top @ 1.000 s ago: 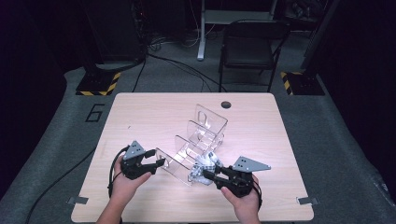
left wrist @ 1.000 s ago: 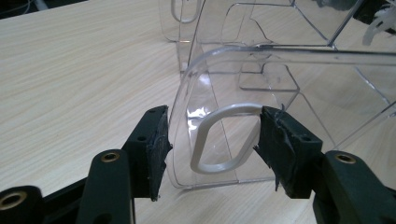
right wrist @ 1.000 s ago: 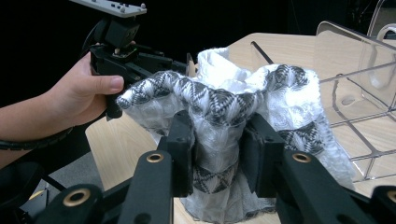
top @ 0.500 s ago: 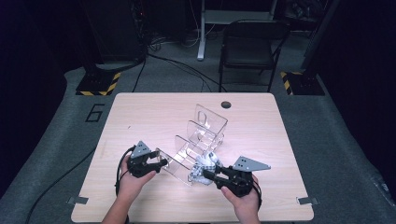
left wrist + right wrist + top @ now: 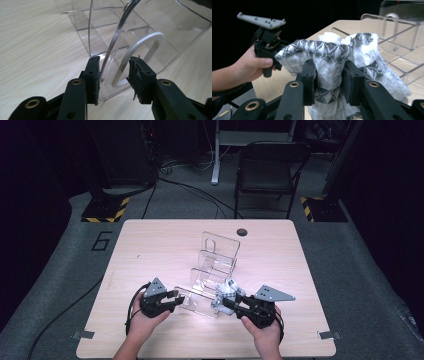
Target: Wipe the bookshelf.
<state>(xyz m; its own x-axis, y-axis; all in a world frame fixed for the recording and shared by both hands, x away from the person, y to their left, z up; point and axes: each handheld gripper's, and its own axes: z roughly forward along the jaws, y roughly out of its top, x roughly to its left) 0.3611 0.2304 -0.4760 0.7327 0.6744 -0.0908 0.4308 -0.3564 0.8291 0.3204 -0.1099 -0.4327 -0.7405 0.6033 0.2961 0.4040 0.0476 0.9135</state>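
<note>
Clear acrylic organiser (image 5: pixel 212 270), a stepped rack of transparent tiers, is seen toward the near edge of the wooden surface (image 5: pixel 150 245), roughly midway between its left and right edges, with its tallest panel pointing to the far edge. Its lowest tier, a flat transparent tab (image 5: pixel 120 72) with a rounded slot cut through it, is reached by the left gripper (image 5: pixel 172 301) near the near-left part of the surface. In the left gripper view the tab is seen standing between the two black jaws; the jaws have just been closing around it, the left pad (image 5: pixel 96 75) lies against the tab's edge while a gap is kept at the other pad, so the tab is not yet clamped and this gripper is read as open about the tab.

Bundled white and grey patterned cloth (image 5: pixel 329 65), with a zigzag weave and a bubbly texture, is clamped firmly by the right gripper (image 5: pixel 328 82); the fabric is squeezed between both pads and bulges above and beside them. In the high view the cloth (image 5: pixel 225 295) is held just beside the front right of the organiser, close to the near edge of the surface, with the right gripper (image 5: pixel 235 304) behind it in the person's right hand (image 5: pixel 260 330). The left hand (image 5: pixel 145 317) is seen wrapped around its gripper's handle
</note>
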